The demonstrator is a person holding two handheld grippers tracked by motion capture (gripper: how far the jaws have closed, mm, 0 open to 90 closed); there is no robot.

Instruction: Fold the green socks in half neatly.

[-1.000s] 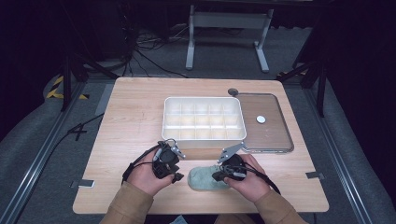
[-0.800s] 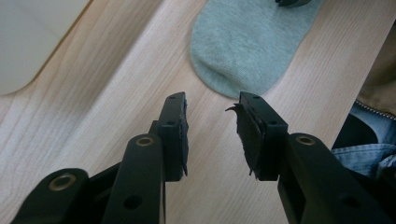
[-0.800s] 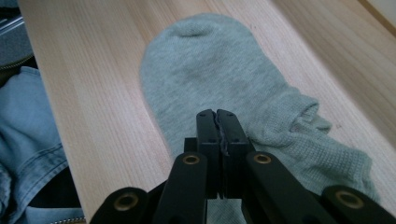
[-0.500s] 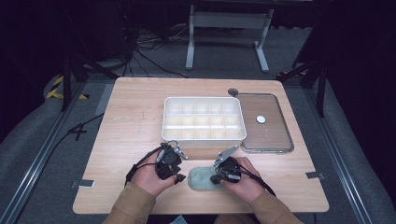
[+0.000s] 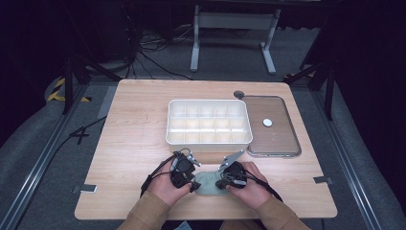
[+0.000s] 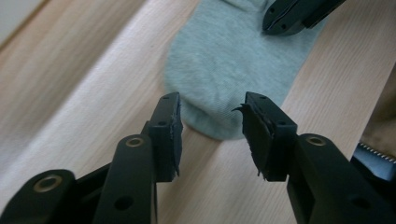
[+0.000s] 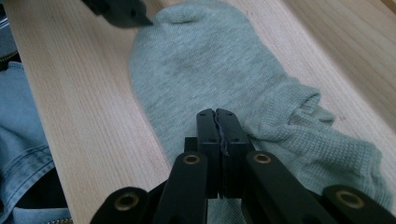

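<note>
A grey-green sock (image 5: 208, 185) lies flat near the table's front edge, between my two grippers. My left gripper (image 5: 194, 185) is at its toe end. In the left gripper view, the left gripper (image 6: 212, 100) has its jaws apart, one on each side of the sock's (image 6: 224, 70) rounded toe without pressing on it; they have just been opening. My right gripper (image 5: 221, 184) is at the cuff end. In the right gripper view, the right gripper (image 7: 216, 114) has its jaws pressed together on the sock (image 7: 196, 60), where the fabric bunches.
A white compartment box (image 5: 208, 142) stands behind the sock at mid-table. A clear lid (image 5: 274, 152) with a small white disc (image 5: 267, 122) on it lies to its right. Blue denim (image 7: 18, 140) shows past the table's near edge.
My left gripper has come down and in toward the sock's toe, and its jaws stand wider apart. The right gripper has hardly shifted and stays shut.
</note>
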